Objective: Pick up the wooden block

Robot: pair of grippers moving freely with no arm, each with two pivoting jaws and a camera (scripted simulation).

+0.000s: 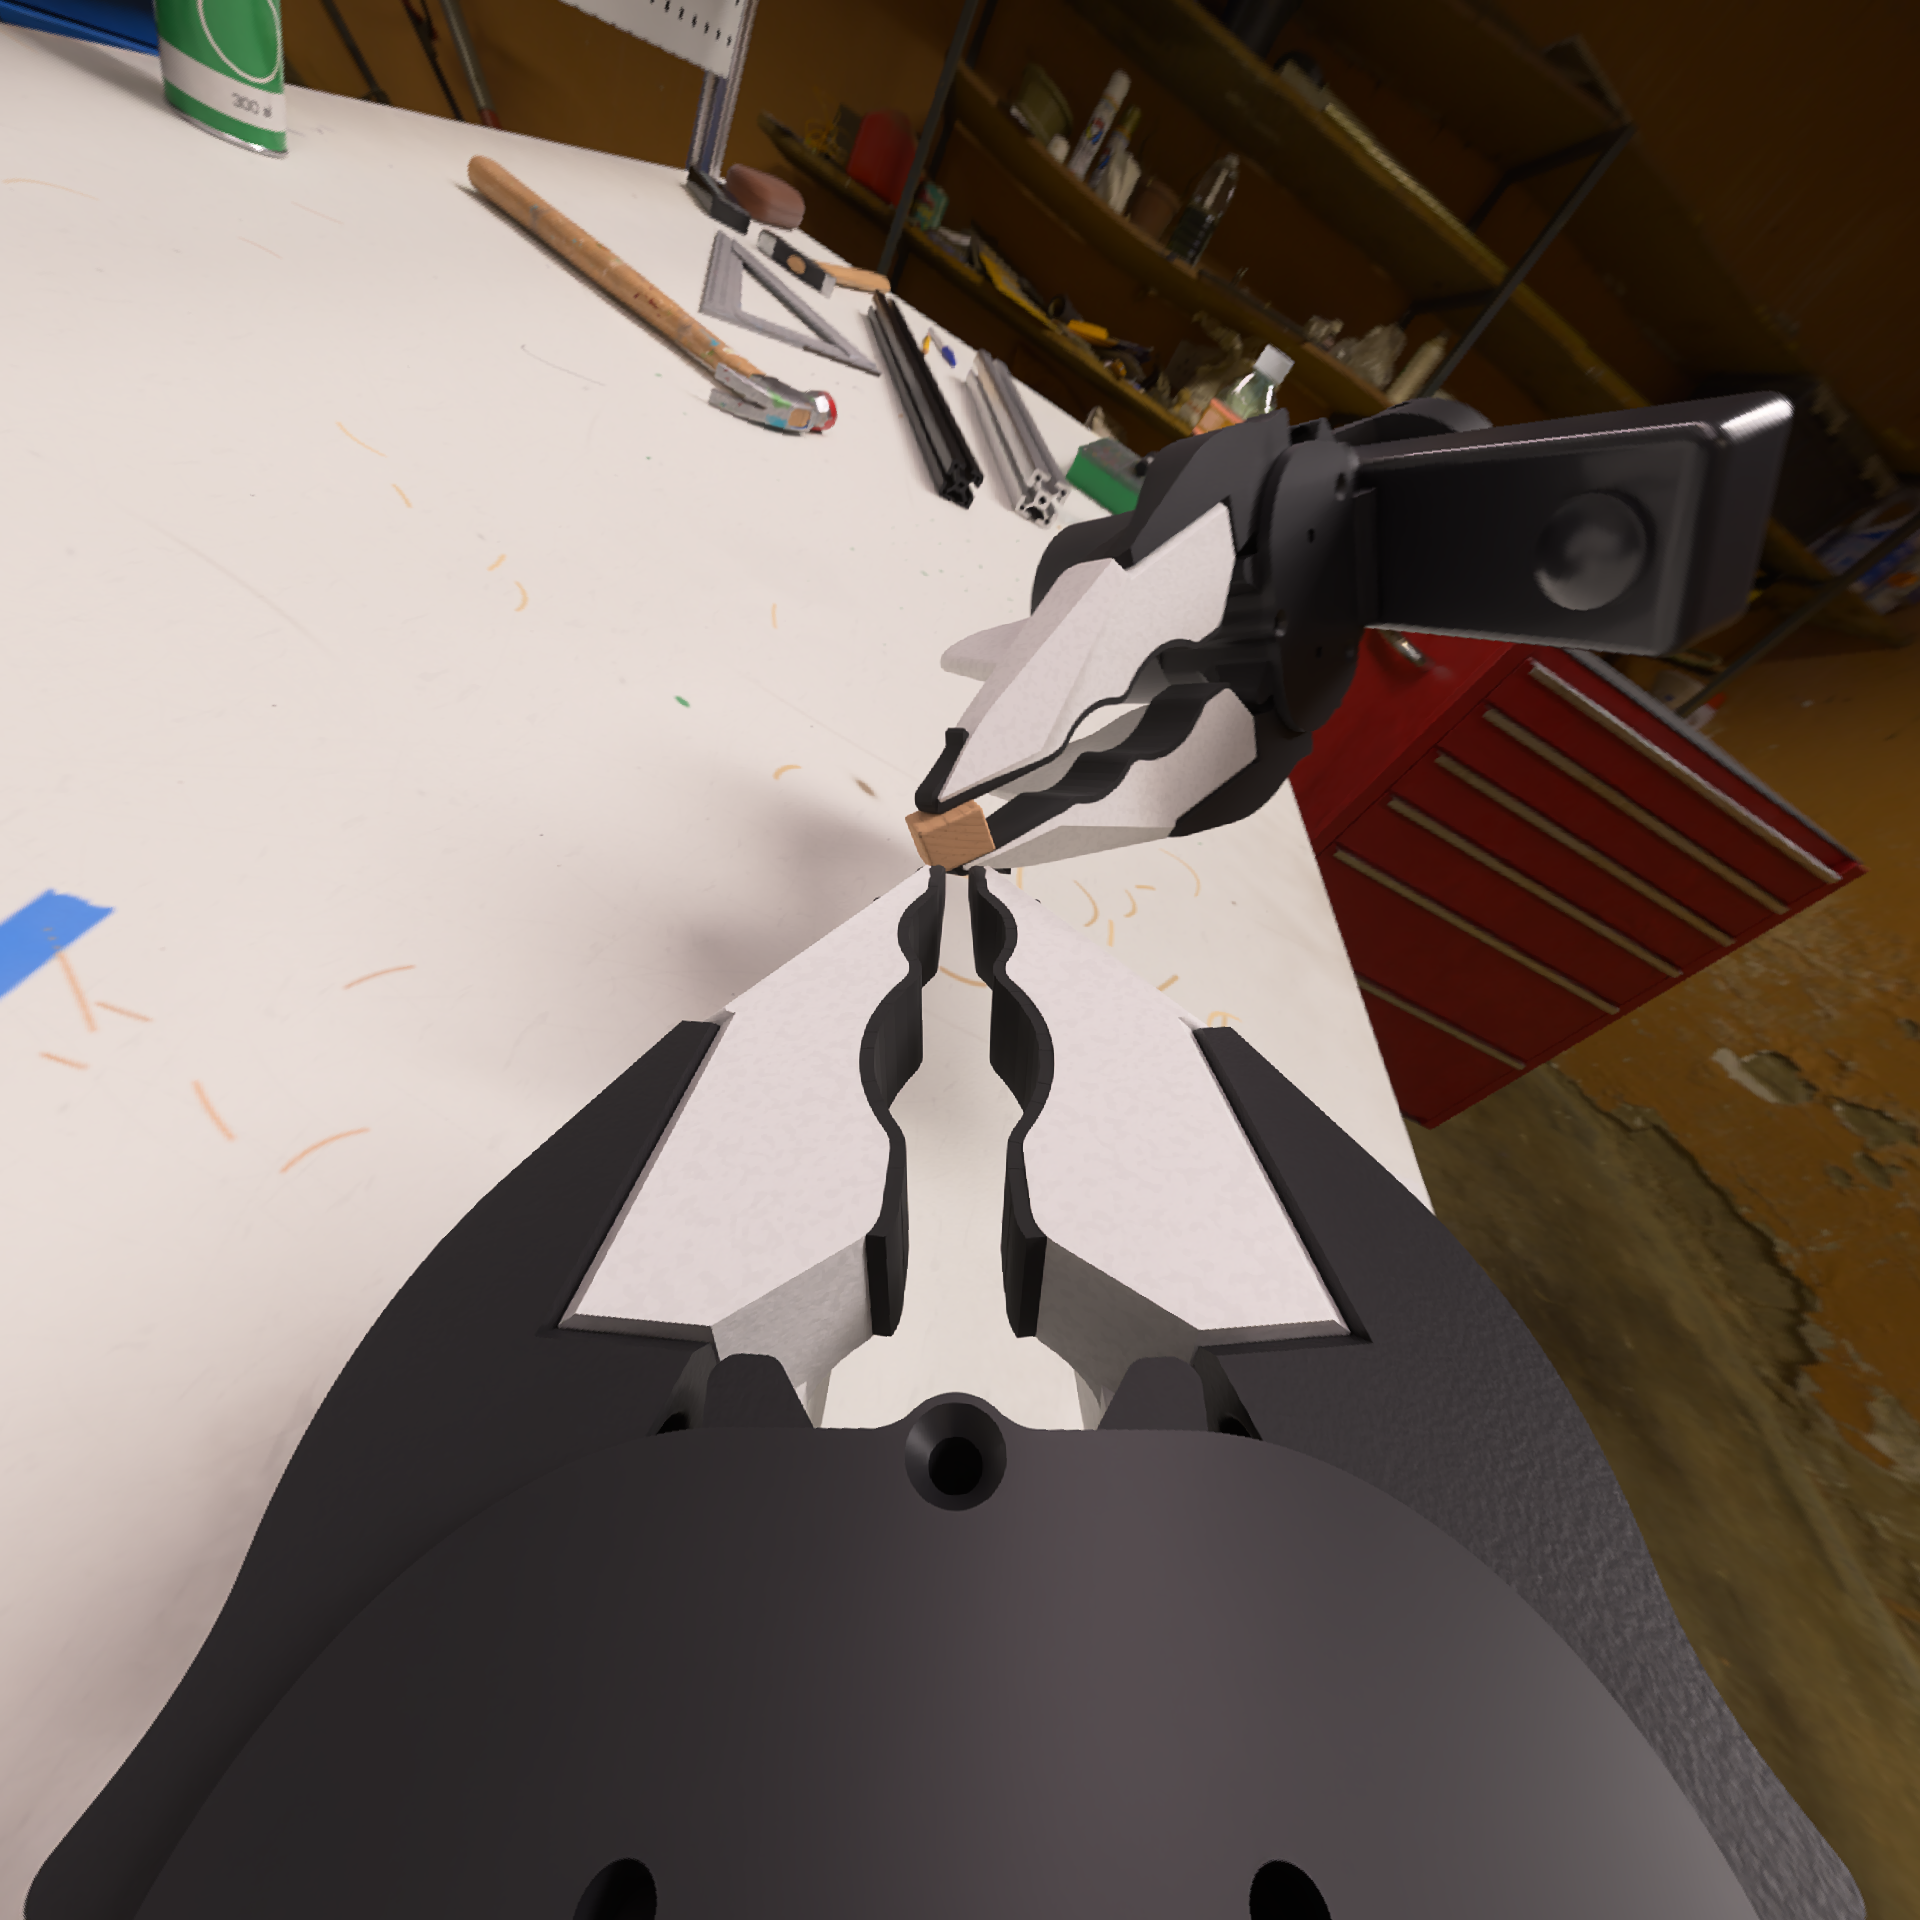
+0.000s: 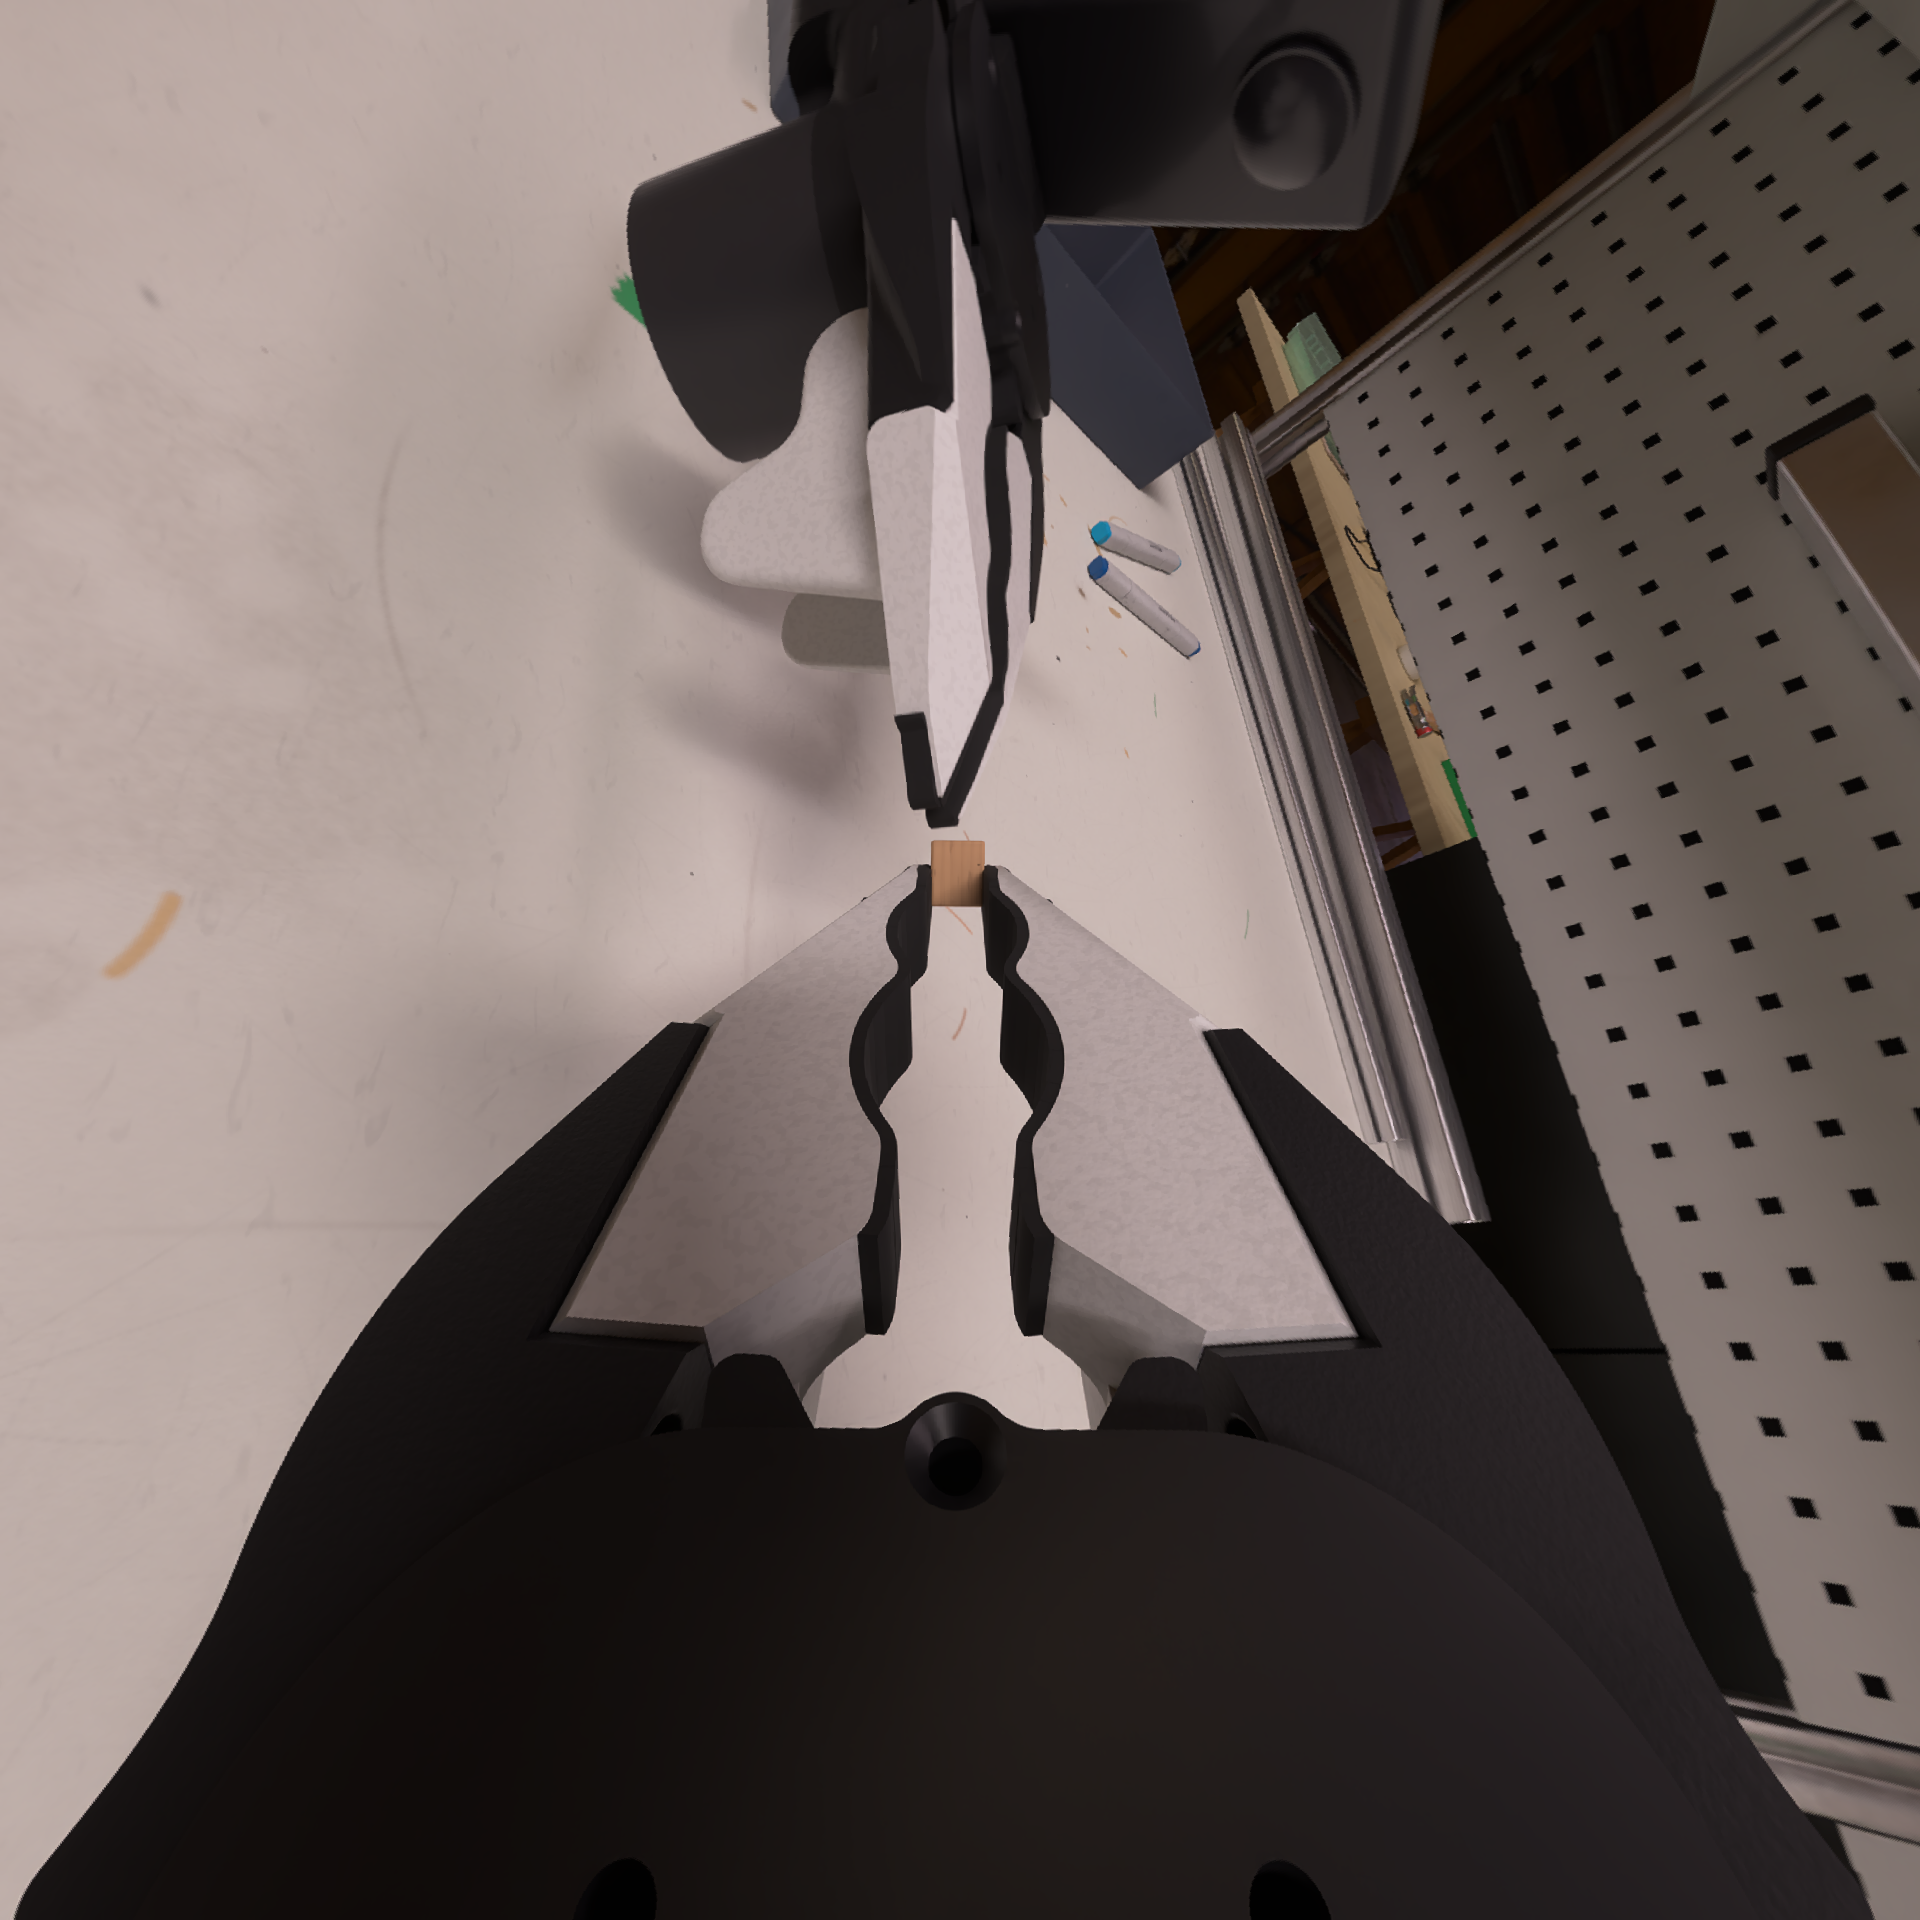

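Observation:
The small wooden block (image 2: 957,873) sits clamped between the fingertips of my right gripper (image 2: 957,888), over the white table (image 2: 312,623). In the left wrist view the same block (image 1: 948,837) shows in the right gripper (image 1: 961,826), which reaches in from the upper right. My left gripper (image 1: 957,881) is shut and empty, its tips just short of the block and pointing at it. In the right wrist view the left gripper (image 2: 935,808) comes down from the top, tips a small gap from the block.
A hammer (image 1: 644,291), a set square (image 1: 774,312), aluminium profiles (image 1: 966,416) and a green-and-white can (image 1: 223,73) lie at the far side. A red drawer cabinet (image 1: 1558,852) stands beyond the table edge. Two markers (image 2: 1143,582), a rail (image 2: 1330,831) and a pegboard (image 2: 1662,727) are to the right.

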